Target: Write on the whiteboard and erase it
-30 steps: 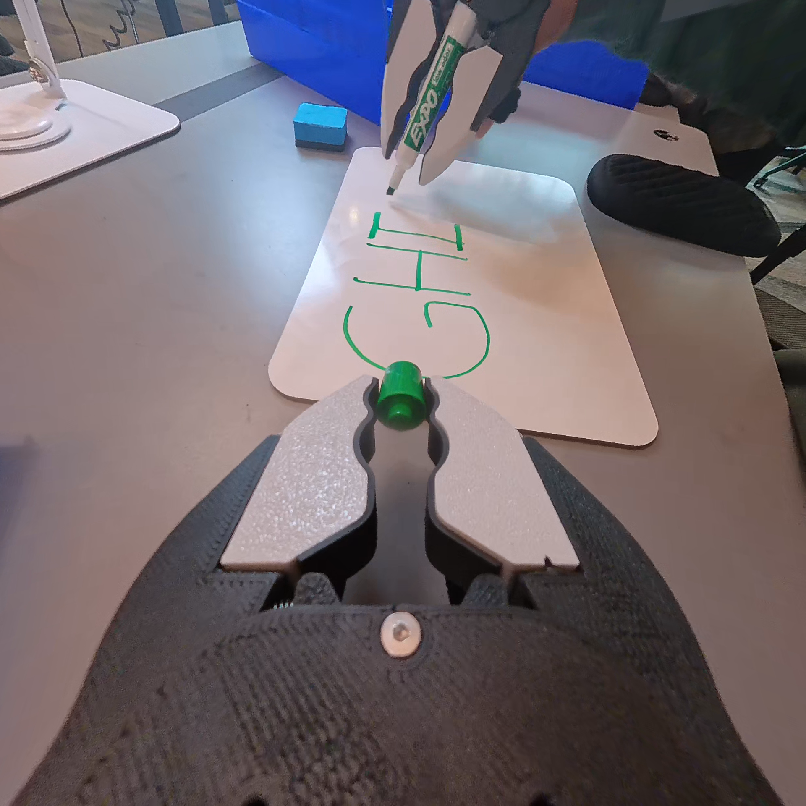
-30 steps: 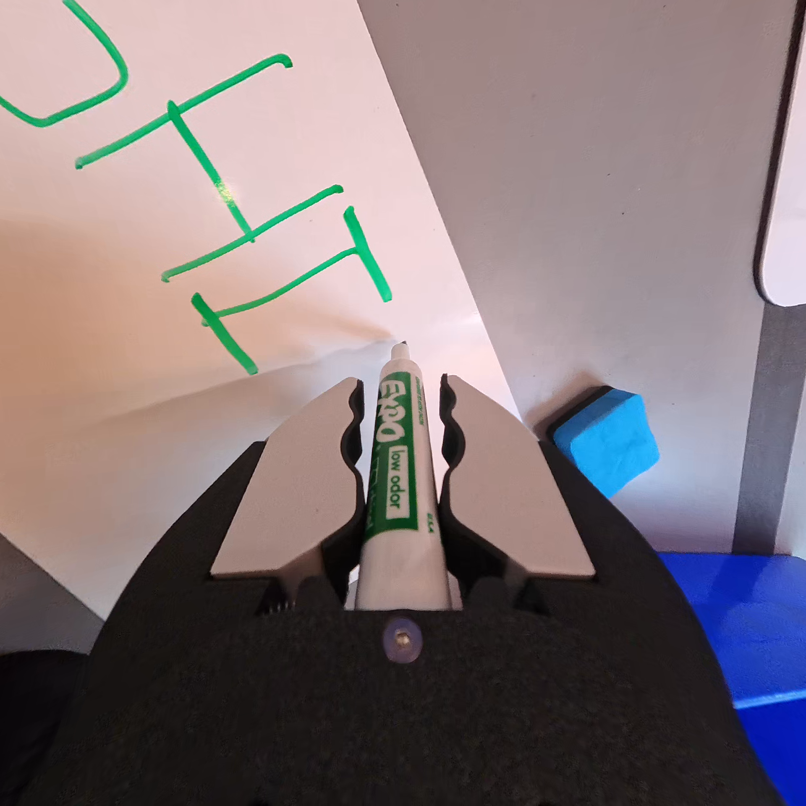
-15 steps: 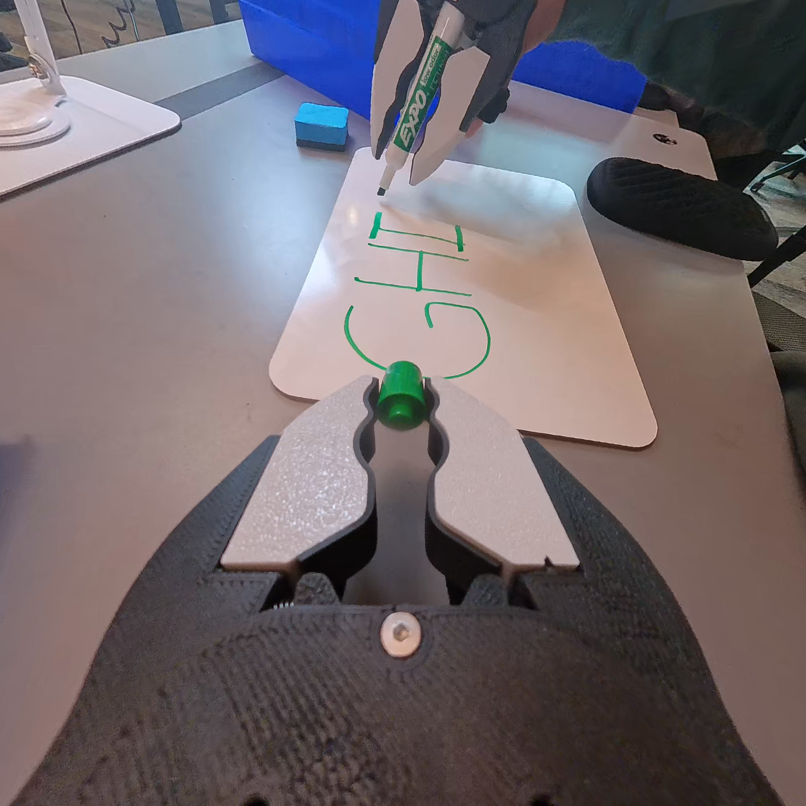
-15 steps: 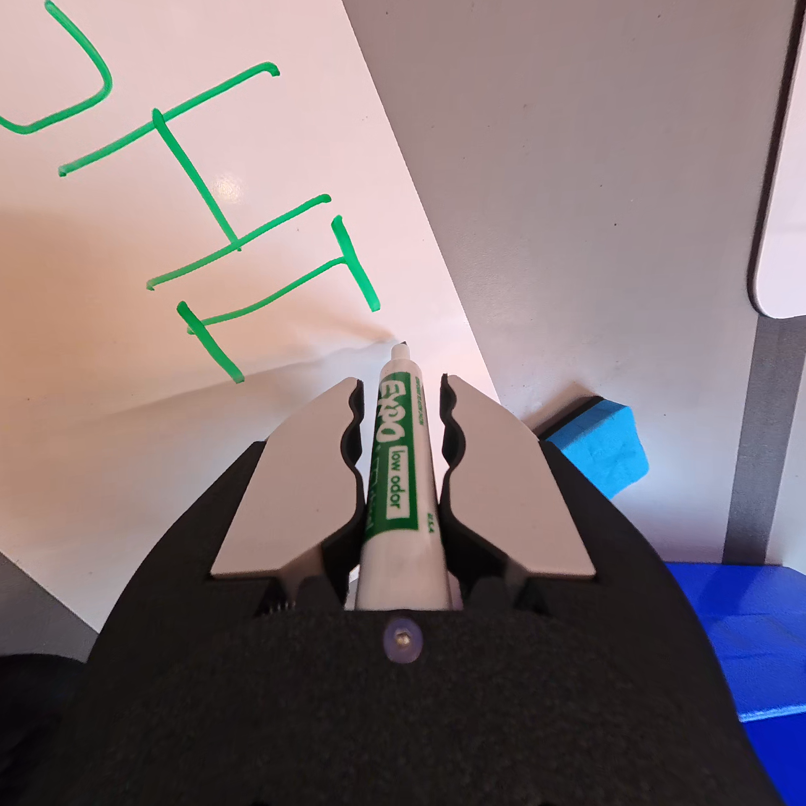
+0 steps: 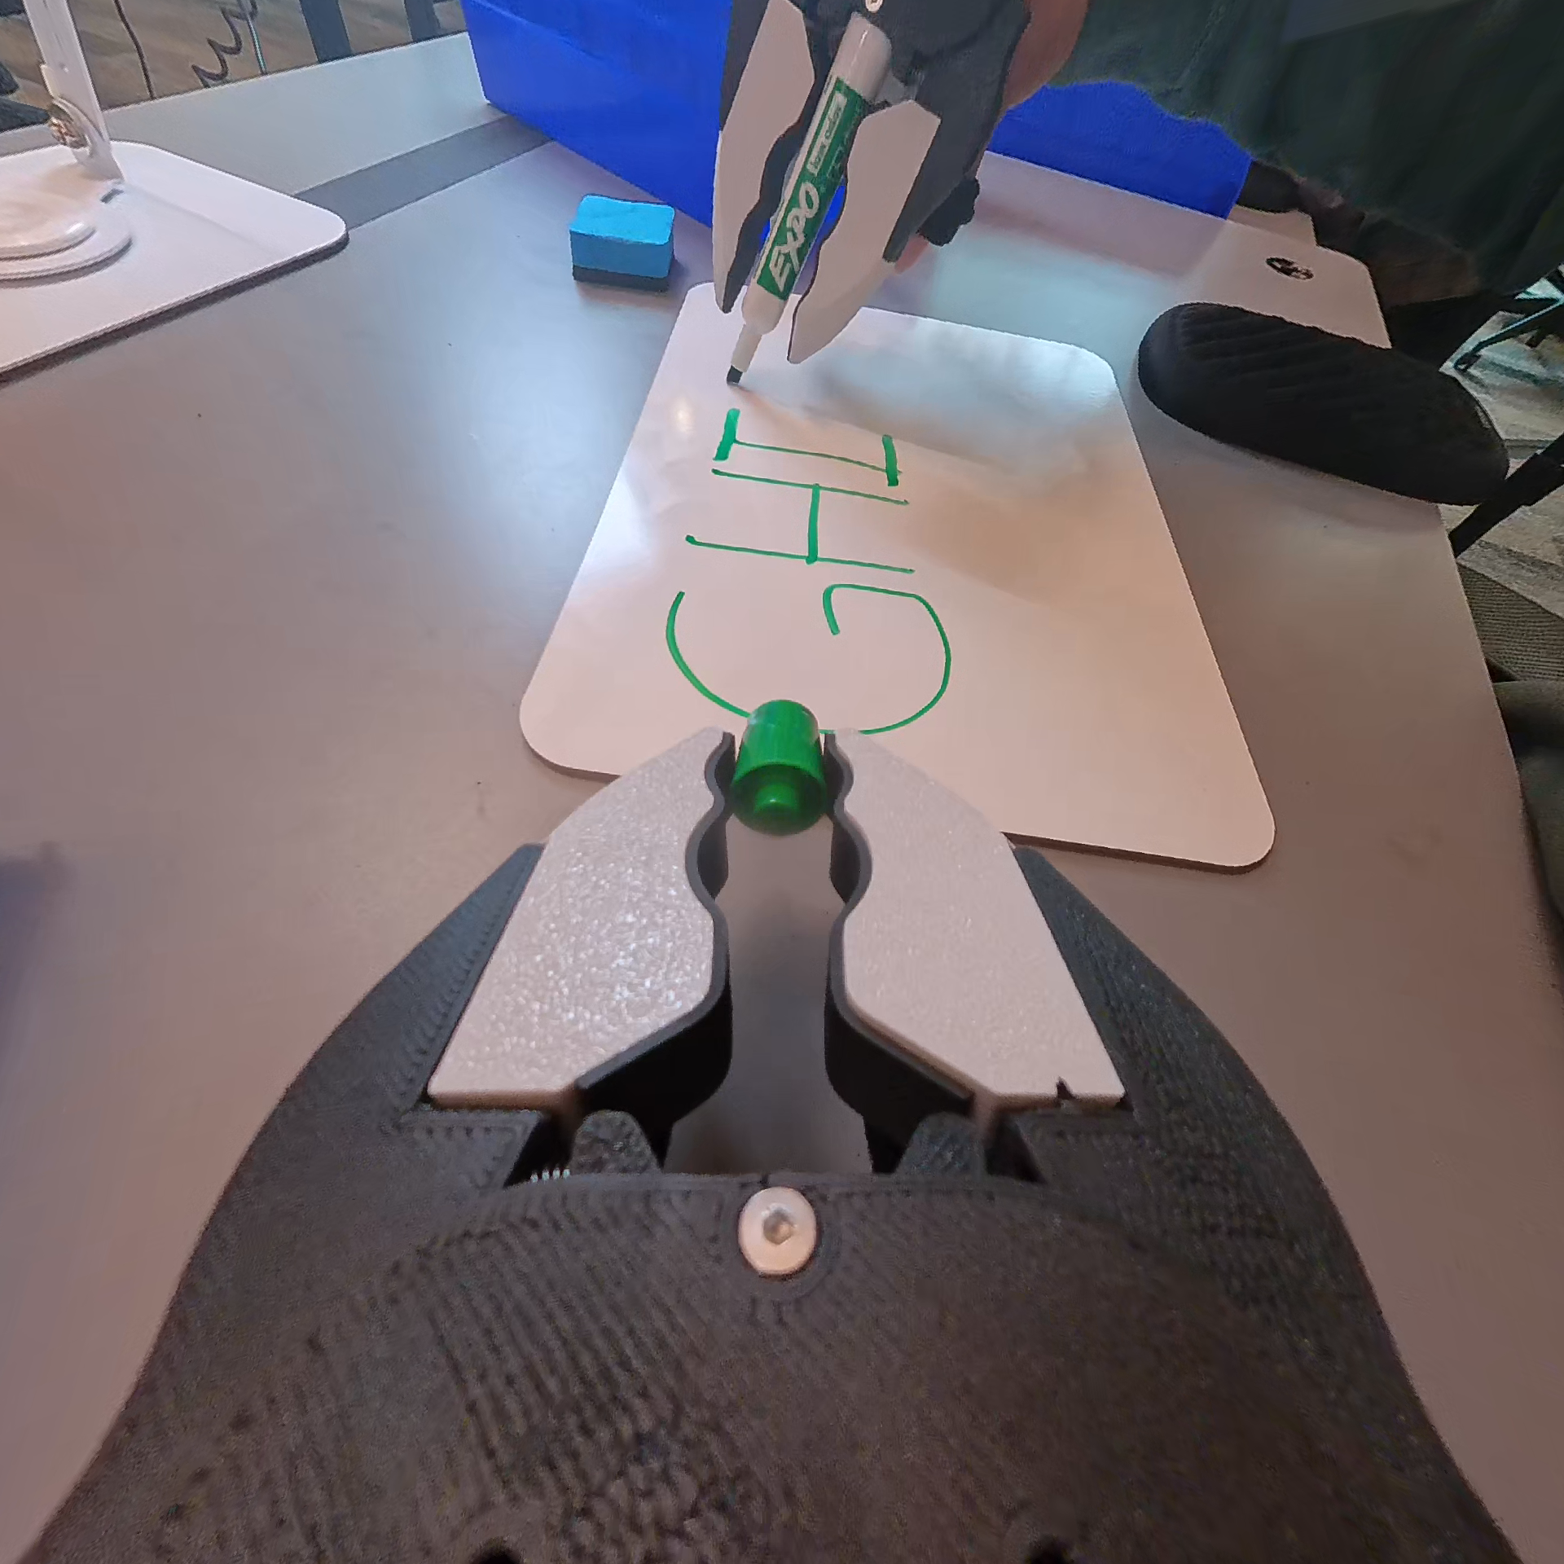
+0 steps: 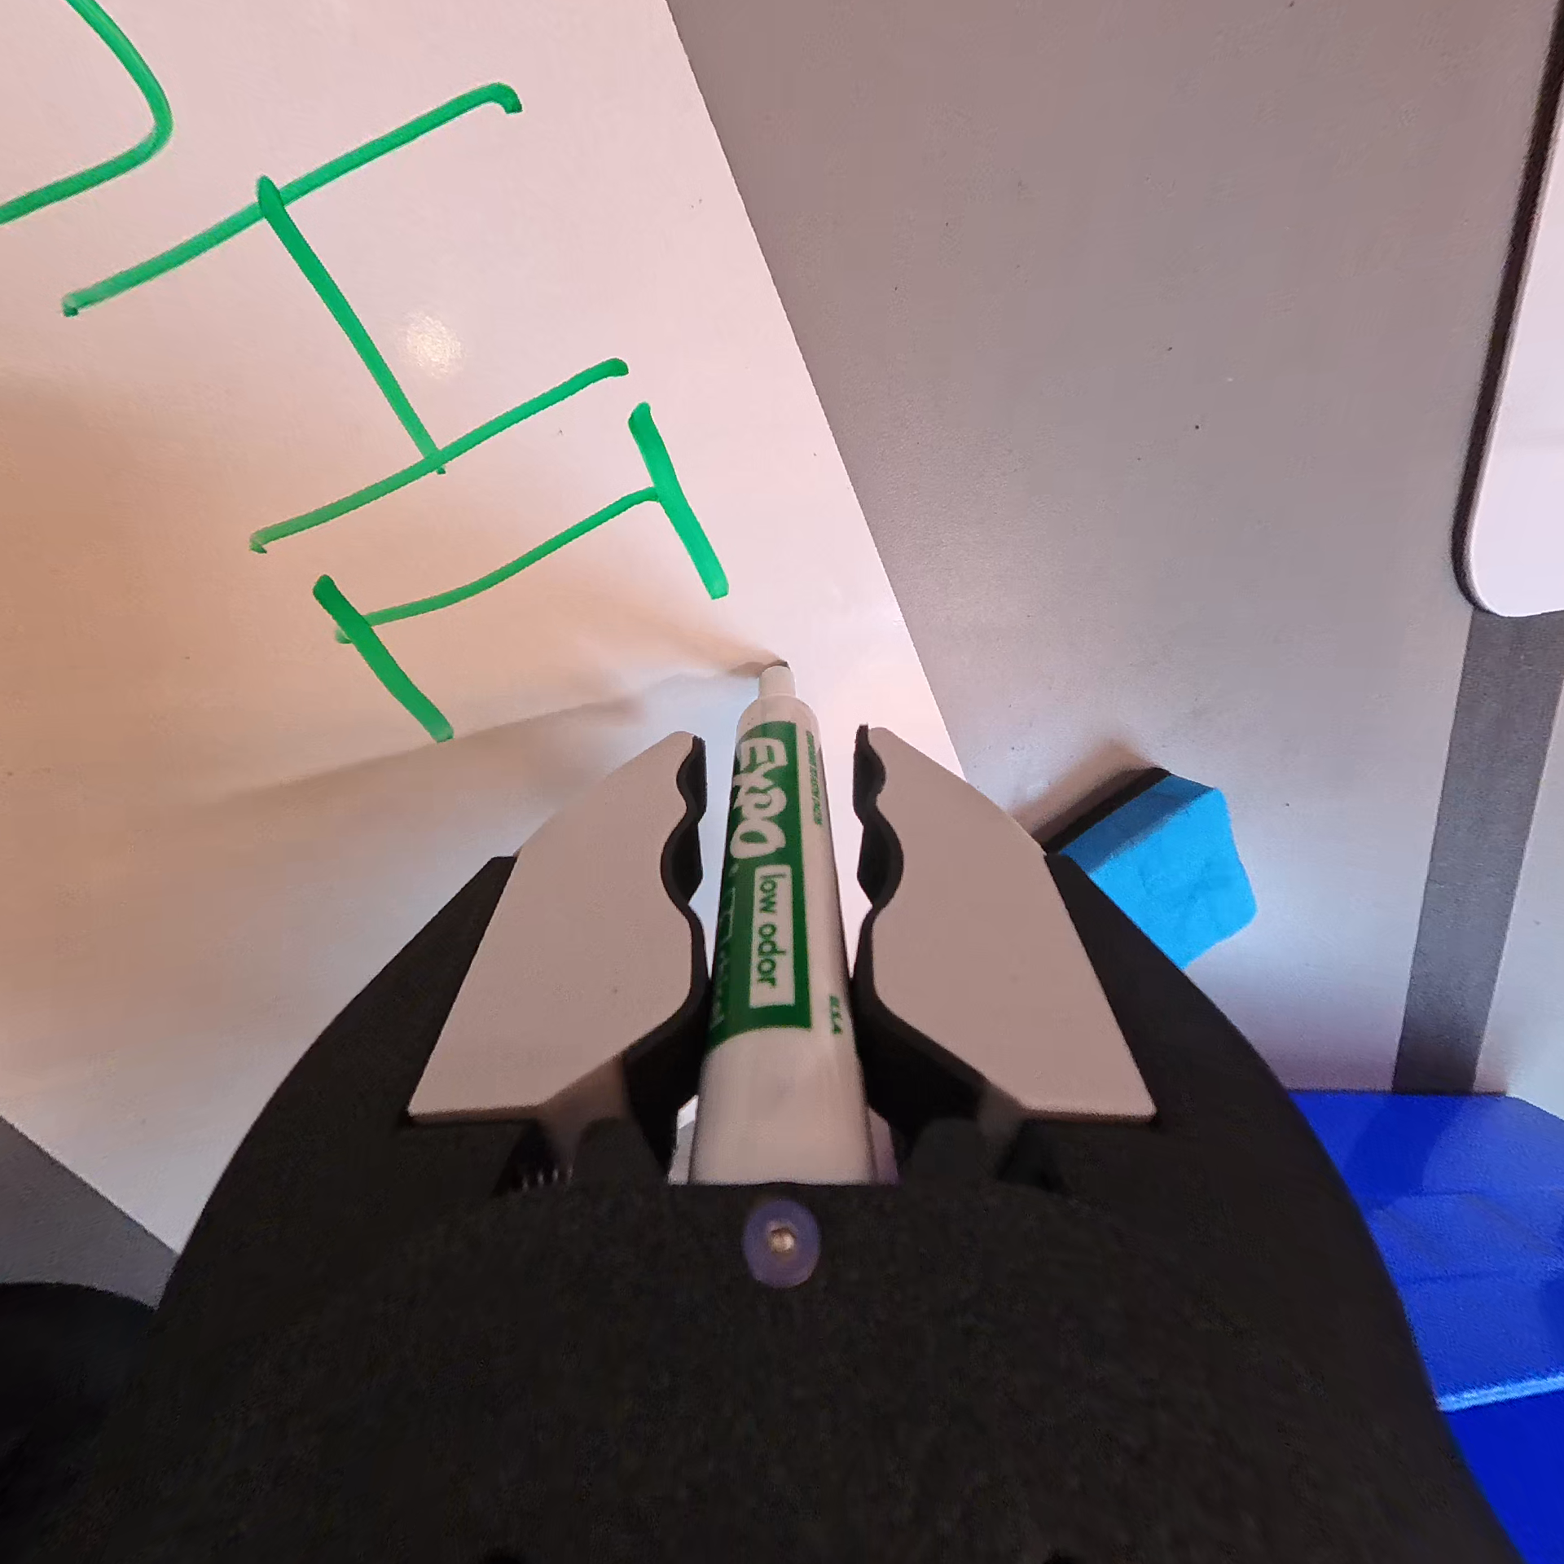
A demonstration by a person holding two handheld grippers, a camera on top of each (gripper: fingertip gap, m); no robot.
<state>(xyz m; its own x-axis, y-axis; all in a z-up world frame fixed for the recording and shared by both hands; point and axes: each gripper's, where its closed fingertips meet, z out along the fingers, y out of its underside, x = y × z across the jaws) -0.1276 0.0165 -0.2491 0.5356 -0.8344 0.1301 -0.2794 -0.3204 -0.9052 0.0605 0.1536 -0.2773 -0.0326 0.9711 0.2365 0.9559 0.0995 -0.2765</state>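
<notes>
While the green cap [image 5: 777, 766] is pinched between the tips of the left hand-held gripper [image 5: 774, 783] at the centre of the left wrist view, the marker [image 6: 772, 914] is clamped along the fingers of the right hand-held gripper [image 6: 779, 762]. The whiteboard [image 5: 1058, 677] lies flat on the grey desk [image 5: 296, 550], already bearing 3 green characters. Compared with 0.5 s ago, the marker tip has been lowered from just above the board to its surface, beside the last character, near the board's far edge at upper centre. This suggests that a 4th character is about to be started, so writing is not finished. The blue eraser [image 5: 622, 237] is seen untouched beyond the board, upper centre-left; erasing remains to be done.
</notes>
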